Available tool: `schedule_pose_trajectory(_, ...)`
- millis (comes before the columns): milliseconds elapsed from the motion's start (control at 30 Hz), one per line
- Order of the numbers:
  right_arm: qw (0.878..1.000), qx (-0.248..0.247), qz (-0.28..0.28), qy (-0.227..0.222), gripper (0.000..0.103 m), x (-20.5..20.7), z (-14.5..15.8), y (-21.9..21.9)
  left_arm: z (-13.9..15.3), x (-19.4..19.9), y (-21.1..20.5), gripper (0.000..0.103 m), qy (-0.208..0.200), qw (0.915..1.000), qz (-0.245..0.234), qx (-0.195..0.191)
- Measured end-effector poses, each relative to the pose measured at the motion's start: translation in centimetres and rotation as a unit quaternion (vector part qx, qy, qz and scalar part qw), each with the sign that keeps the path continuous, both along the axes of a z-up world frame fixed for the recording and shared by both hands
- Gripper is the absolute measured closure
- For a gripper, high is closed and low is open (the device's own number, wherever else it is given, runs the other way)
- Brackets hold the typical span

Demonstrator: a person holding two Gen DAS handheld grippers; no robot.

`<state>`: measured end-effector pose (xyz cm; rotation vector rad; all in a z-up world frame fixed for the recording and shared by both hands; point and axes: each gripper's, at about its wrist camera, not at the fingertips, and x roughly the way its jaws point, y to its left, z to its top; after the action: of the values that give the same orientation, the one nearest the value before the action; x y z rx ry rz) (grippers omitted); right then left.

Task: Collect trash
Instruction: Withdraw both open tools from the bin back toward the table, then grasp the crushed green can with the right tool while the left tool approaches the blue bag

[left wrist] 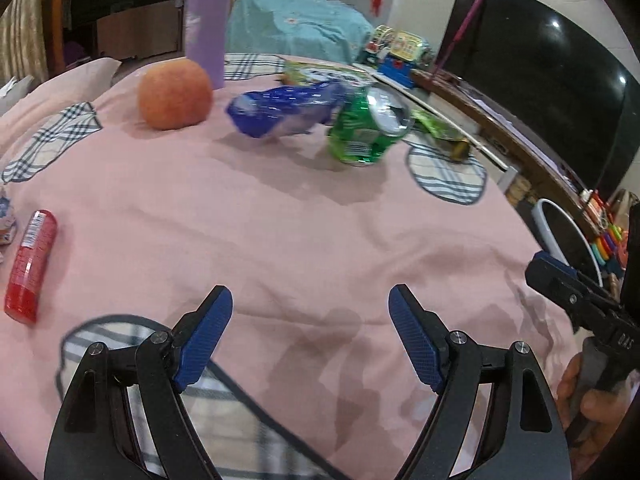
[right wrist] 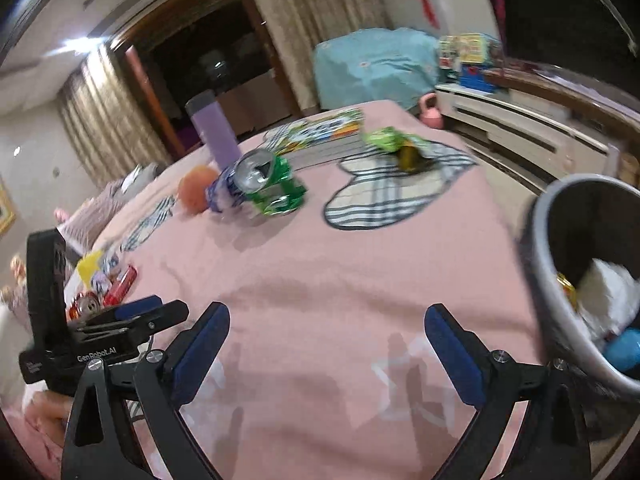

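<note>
Both grippers, left gripper [left wrist: 310, 334] and right gripper [right wrist: 326, 354], stand wide apart and hold nothing above the pink bedspread [left wrist: 280, 240]. Near its far side the green can [left wrist: 366, 126] lies beside a blue wrapper [left wrist: 280, 110]. Beside the bed, at the right, stands the grey bin [right wrist: 538, 248] with trash inside.

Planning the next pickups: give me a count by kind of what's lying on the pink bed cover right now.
Cans: 2, a crushed green can and a red can.
Wrappers: 2, blue wrapper and green wrapper.
Red tube: 1.
Orange fruit: 1.
Purple bottle: 1.
Total: 7. Small items at the left edge are too blurred to count.
</note>
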<state>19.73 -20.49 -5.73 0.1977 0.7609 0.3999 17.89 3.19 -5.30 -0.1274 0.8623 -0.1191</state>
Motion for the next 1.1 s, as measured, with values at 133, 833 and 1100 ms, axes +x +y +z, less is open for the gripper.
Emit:
schedule_pose_trajectory(133, 1.0, 0.005, 0.008, 0.011, 0.004, 2.0, -0.4, 1.5, -0.1, 1.1, 1.7, 0.02, 0.003, 0.9999, 0.011, 0.005)
schedule_pose_trajectory(833, 0.996, -0.007, 0.085, 0.022, 0.004, 11.3, -1.0, 6.9, 1.8, 11.7, 4.4, 0.019, -0.024, 0.9957, -0.018, 0.088)
schedule_pose_trajectory(1100, 0.987, -0.027, 0.155, 0.016, 0.004, 15.1, -1.6, 7.9, 1.3, 15.0, 3.7, 0.017, -0.031, 0.9873, -0.085, 0.13)
